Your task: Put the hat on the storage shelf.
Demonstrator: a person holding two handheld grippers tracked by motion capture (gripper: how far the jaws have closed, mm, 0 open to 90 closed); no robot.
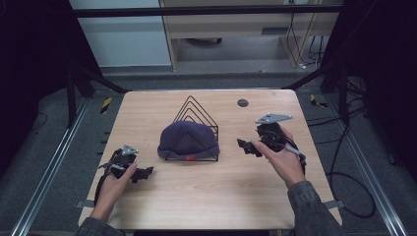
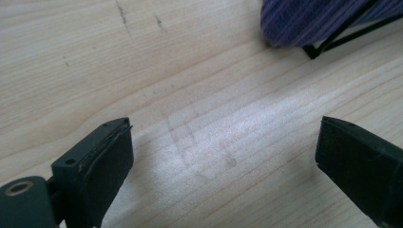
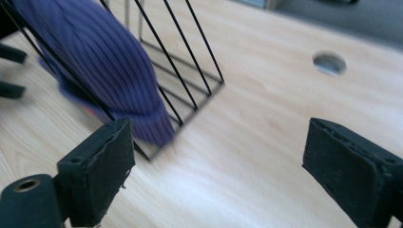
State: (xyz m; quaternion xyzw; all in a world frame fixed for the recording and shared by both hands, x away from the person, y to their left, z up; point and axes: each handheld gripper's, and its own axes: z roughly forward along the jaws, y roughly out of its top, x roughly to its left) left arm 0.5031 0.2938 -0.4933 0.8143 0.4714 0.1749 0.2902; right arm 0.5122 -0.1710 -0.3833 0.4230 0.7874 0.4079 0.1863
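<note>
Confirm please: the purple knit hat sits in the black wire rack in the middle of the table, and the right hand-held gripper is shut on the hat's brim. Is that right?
Not quite. The right hand-held gripper is open and apart from the purple knit hat; the right gripper view shows bare table between its jaws. The hat does sit in the black wire rack mid-table.

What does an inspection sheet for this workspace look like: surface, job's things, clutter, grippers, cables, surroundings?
Surface: wooden table, light scuffs, round hole near the far edge.
Job's things: purple beanie draped over a black wire rack, mid-table.
Clutter: nothing seen.
Grippers: left gripper low by the table, jaws open, nothing between them; right gripper right of the rack, jaws open, nothing between them.
Cables: one trails from the right gripper; more on the floor at right.
Surroundings: dark metal frame, wooden cabinet behind.
</note>
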